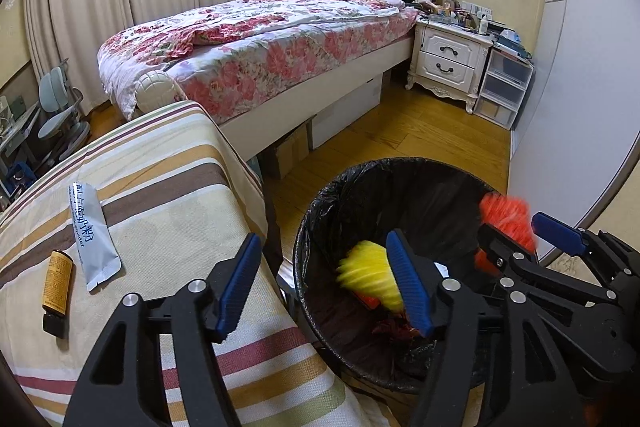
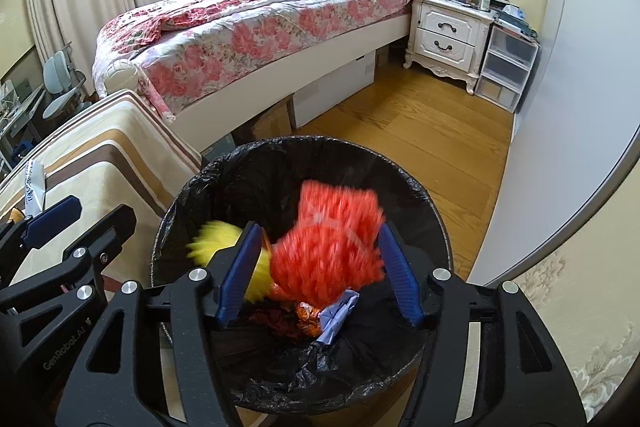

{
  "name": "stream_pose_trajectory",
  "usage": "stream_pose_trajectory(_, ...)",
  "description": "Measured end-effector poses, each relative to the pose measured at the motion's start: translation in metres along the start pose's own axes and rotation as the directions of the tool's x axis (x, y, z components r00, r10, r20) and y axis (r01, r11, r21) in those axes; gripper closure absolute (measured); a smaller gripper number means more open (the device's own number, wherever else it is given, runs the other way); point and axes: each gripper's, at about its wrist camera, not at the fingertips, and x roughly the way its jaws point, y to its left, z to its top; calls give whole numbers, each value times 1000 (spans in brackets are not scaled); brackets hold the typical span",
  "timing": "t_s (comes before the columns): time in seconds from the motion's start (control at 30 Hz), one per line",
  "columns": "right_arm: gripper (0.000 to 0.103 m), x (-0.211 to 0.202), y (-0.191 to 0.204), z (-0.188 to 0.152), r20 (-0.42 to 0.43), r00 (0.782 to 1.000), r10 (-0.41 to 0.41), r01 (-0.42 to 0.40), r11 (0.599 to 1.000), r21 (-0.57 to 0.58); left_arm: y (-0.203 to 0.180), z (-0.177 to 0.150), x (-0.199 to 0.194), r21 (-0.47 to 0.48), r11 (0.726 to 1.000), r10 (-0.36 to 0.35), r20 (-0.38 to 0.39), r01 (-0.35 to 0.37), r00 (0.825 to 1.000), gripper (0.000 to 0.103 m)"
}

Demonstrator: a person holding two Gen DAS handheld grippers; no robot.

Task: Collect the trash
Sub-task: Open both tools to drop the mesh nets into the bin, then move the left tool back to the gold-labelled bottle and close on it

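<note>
Trash bin (image 2: 408, 195) with the black liner is sitting on the floor beside the striped counter (image 1: 168, 187). The orange mesh wrapper (image 2: 332, 247) and yellow wrapper (image 1: 370, 277) are blurring over its mouth, probably dropping in. Right tool (image 2: 320, 275) is hanging released above it. Left tool (image 1: 324, 287) is spread too, hovering at the rim. Best keeping both centred so nothing misses.
</note>
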Motion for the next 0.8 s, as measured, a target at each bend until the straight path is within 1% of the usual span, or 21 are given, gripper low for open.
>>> stream_pose_trajectory(0.07, 42, 0, -1, 1, 1, 1000, -3, 3, 1000, 4, 0, 0, -3, -8, 1000, 3, 10, -3, 1000, 33)
stream_pose_trajectory(0.37, 39, -5, -4, 2, 9, 1000, -21, 21, 1000, 13, 7, 0, -10, -21, 1000, 17, 20, -16, 1000, 31)
stream_pose_trajectory(0.57, 37, -10, 2, 2, 17, 1000, -18, 17, 1000, 8, 21, -1, -20, -44, 998, 35, 29, -34, 999, 31)
stream_pose_trajectory(0.8, 36, -18, 20, 2, 21, 1000, 11, -11, 1000, -9, 49, -10, -35, -85, 993, 89, 29, -86, 996, 31)
